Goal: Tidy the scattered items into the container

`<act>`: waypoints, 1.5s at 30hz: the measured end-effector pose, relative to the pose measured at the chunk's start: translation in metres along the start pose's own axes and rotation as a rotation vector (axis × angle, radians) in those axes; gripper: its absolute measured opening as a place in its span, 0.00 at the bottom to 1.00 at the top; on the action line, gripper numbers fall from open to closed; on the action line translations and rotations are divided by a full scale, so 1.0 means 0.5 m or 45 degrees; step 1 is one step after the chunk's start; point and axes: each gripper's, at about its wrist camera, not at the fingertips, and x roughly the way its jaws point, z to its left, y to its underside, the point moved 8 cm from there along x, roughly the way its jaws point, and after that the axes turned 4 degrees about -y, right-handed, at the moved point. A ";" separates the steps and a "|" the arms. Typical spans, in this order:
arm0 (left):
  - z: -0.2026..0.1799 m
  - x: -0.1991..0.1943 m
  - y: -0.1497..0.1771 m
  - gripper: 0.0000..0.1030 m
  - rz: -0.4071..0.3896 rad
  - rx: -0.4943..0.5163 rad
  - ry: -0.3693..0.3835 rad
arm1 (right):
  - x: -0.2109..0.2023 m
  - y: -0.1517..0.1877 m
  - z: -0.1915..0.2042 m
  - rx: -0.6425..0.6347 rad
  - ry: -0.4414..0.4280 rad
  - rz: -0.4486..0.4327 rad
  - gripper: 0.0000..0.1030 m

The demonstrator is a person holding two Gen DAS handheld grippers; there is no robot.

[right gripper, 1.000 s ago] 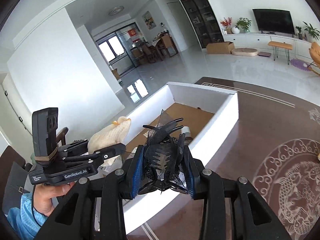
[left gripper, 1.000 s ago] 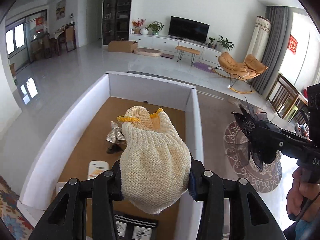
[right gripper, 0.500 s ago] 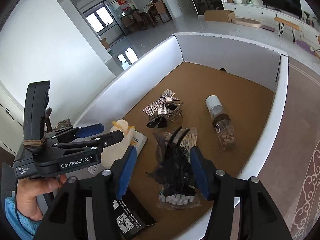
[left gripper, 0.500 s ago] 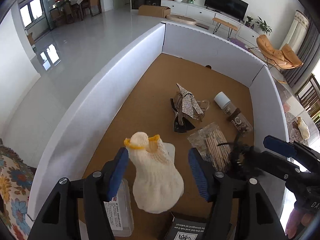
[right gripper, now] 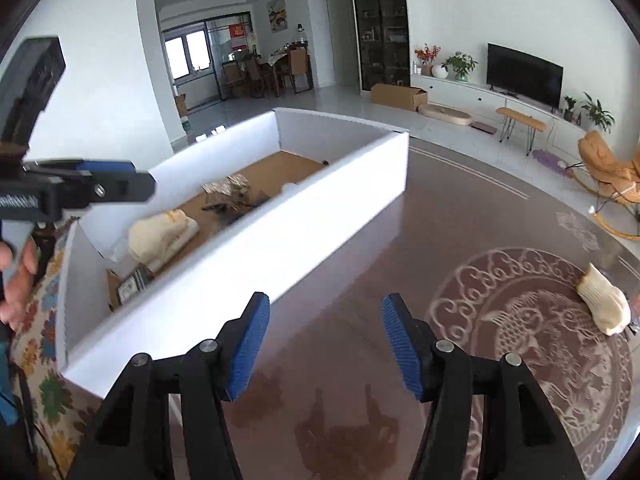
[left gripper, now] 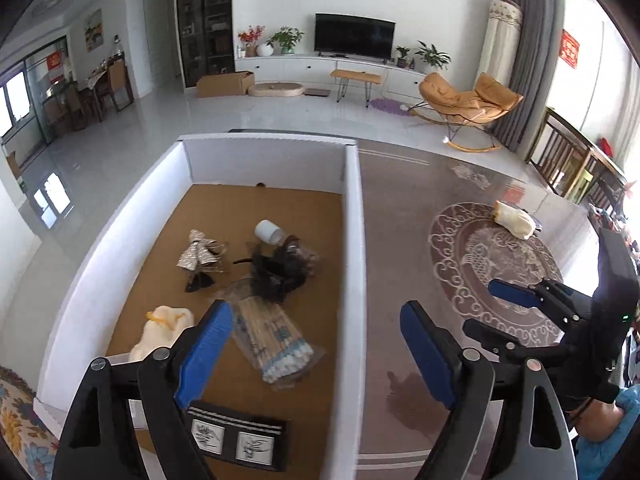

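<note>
Both released: left hand-held gripper (left gripper: 316, 344) opening over box (left gripper: 354, 240), right hand-held gripper (right gripper: 324, 340) opening over desk (right gripper: 360, 272), both empty. Remaining knit glove (right gripper: 604, 304) at three o'clock; risks sliding off if nudged.

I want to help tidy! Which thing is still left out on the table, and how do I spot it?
Find the round dragon pattern on the brown table, right of the white box. On its far edge lies a cream knitted glove, the only loose item outside the box.
</note>
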 end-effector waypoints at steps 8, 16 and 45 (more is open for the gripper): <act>-0.398 0.113 0.104 0.97 0.054 0.226 0.202 | -0.206 0.301 -0.359 0.288 0.432 0.108 0.58; -0.676 0.217 0.164 0.97 0.096 0.383 0.197 | -0.328 0.424 -0.543 0.540 0.658 0.125 0.58; -0.718 0.291 0.163 1.00 0.132 0.298 0.154 | -0.332 0.450 -0.569 0.653 0.652 0.091 0.66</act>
